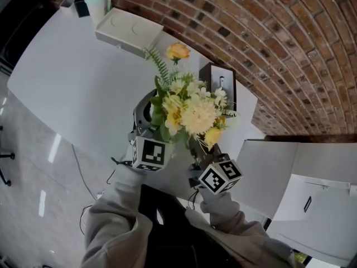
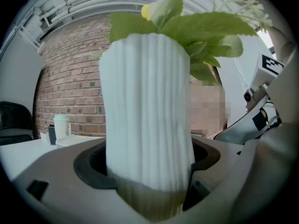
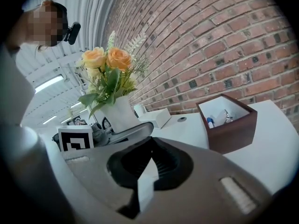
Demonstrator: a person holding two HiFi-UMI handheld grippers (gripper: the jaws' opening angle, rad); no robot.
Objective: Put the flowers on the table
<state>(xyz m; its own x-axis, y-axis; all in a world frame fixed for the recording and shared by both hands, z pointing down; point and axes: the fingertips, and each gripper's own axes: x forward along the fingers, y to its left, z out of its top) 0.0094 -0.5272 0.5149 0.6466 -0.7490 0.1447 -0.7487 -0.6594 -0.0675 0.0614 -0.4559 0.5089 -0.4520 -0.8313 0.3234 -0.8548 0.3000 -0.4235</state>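
My left gripper [image 2: 147, 186] clamps the vase [image 2: 147, 106] of flowers [image 1: 192, 113]. My right gripper [image 3: 148, 166], jaws pressed together, sits beside it; table [image 1: 72, 77] ahead.

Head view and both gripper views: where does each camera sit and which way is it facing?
Head view: on the person's head, steeply down at the flowers above the white table; sleeves, left gripper and right gripper show.
Left gripper view: on the left gripper, along its jaws, clamped on the white vase; brick wall beyond.
Right gripper view: on the right gripper, past its closed jaws to the wooden box; the left gripper shows.
Shared: all three see the flowers.
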